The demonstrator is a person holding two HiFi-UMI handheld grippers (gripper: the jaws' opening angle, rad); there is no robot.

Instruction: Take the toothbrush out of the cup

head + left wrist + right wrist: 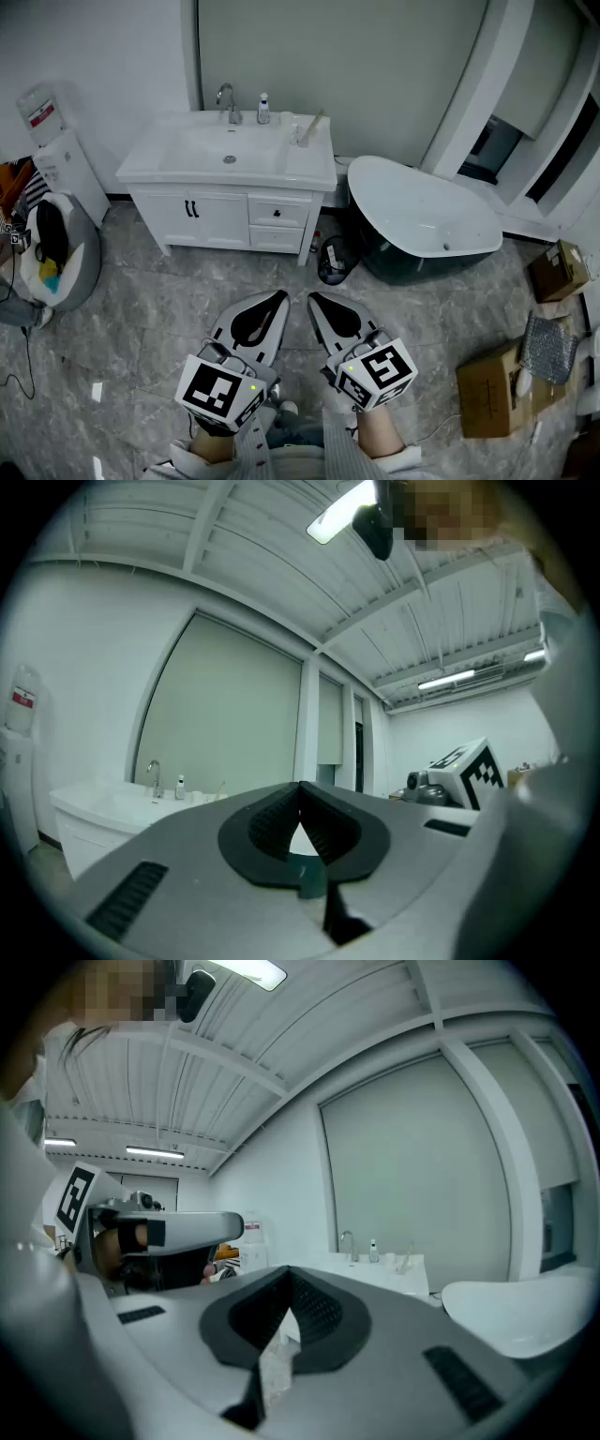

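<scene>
A clear cup [302, 131] with a toothbrush [312, 121] leaning out of it stands on the right side of the white vanity top [309, 169], right of the basin and faucet [227, 103]. A small bottle [263, 108] stands beside the faucet. The cup [404, 1263] also shows small and far off in the right gripper view. Both grippers are held low over the floor, well short of the vanity and pointing toward it. The left gripper [281, 296] [300, 786] is shut and empty. The right gripper [314, 298] [287, 1270] is shut and empty too.
A dark-sided bathtub [422, 220] stands right of the vanity, with a black bin [333, 261] between them. A water dispenser [58, 155] and a grey seat [80, 253] are at the left. Cardboard boxes [492, 389] sit at the right. Grey marble floor lies between me and the vanity.
</scene>
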